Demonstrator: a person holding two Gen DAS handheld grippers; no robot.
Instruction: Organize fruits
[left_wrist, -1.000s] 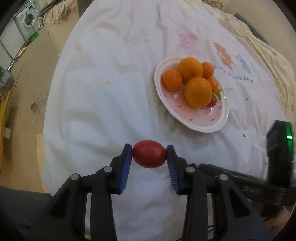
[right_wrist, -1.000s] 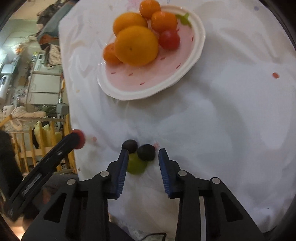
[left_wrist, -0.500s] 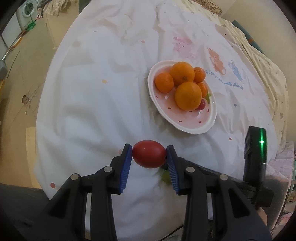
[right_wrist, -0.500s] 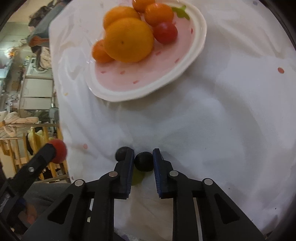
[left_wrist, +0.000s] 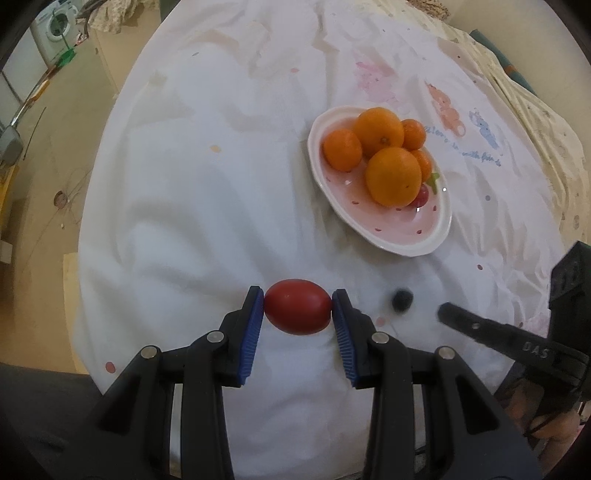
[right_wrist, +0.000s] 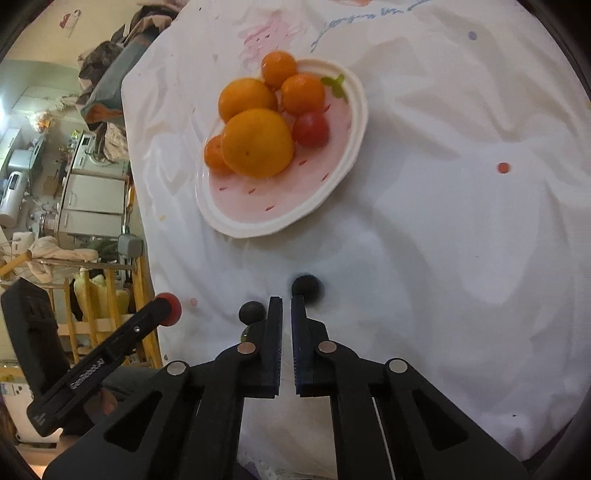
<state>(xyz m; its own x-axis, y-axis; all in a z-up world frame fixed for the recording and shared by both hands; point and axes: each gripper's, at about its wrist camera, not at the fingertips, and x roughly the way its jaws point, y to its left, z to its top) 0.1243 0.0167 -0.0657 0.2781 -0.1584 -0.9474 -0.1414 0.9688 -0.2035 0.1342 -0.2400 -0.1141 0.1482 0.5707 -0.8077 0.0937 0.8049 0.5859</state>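
Left wrist view: the left gripper (left_wrist: 297, 312), jaws part-open, clamps 1 smooth oval red tomato (left_wrist: 297, 311) above the white cloth (left_wrist: 184, 206). The oval pink plate (left_wrist: 413, 242) holds 5 oranges.

Right wrist view: the right gripper (right_wrist: 287, 306), jaws nearly closed, grips nothing; 2 dark round grapes (right_wrist: 306, 287) flank its tips, short of the plate.

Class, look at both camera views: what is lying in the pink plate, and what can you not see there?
The pink plate holds two large oranges, three smaller mandarins and a red cherry tomato. Anything beneath the heaped fruit is covered.
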